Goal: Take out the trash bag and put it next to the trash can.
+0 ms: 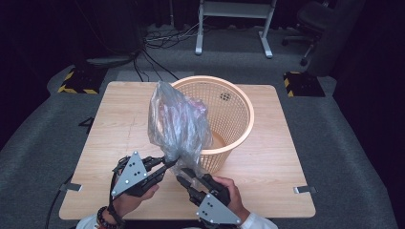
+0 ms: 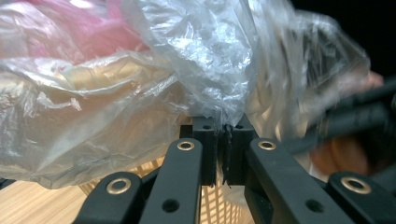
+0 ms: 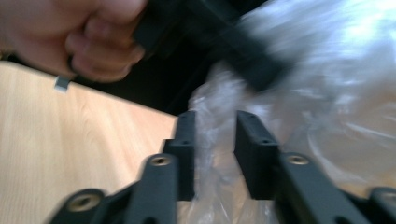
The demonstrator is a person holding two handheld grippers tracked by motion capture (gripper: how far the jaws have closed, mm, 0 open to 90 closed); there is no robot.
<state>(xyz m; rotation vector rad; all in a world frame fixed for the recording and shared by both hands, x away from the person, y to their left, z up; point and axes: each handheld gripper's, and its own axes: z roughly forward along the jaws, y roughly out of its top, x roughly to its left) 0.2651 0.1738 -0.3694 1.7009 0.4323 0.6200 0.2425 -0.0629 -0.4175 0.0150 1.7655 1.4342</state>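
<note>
My left gripper (image 2: 219, 140) clamps the bag (image 1: 177, 121) at frame centre; my right gripper (image 3: 214, 140) stands open around the plastic. I close it fully before lifting toward the basket (image 1: 236, 112).

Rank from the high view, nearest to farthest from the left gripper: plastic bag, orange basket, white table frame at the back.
From the left gripper:
1. Plastic bag, clamped in its jaws, rising just above it.
2. Orange basket, behind the bag, toward the table's far right.
3. White table frame, on the floor beyond the table.
</note>
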